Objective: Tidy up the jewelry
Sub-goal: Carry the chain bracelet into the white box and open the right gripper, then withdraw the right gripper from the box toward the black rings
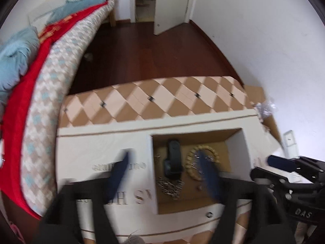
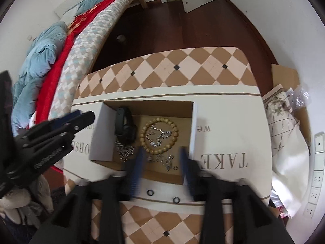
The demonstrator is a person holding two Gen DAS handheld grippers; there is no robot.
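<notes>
Your right gripper (image 2: 161,160) hangs closest to the lens, its blue fingers (image 2: 138,164) spread wide and blurred over the near edge of the box opening, nothing between them. Your left gripper (image 1: 164,168) is likewise spread and empty, one finger over the white lid panel, the other over the beaded bracelet.

Beneath both lies the surface (image 2: 182,65), covered in a tan and cream diamond pattern. On it sits the white cardboard box (image 2: 233,126), printed with large letters, its rectangular opening showing a brown floor. Beside the surface runs the bed (image 2: 87,46) with its checked cover, red blanket and blue quilt.

Inside the box, a black watch band (image 2: 125,127) lies at the left, just beside the wooden bead bracelet (image 2: 158,136). Silver chains (image 2: 159,136) lie tangled within the bracelet's ring. Another silver chain (image 2: 125,150) sits below the band, and small silver charms (image 2: 168,161) rest near your right gripper's fingers. Two little dark rings (image 2: 150,192) lie on the white box top, outside the opening.
</notes>
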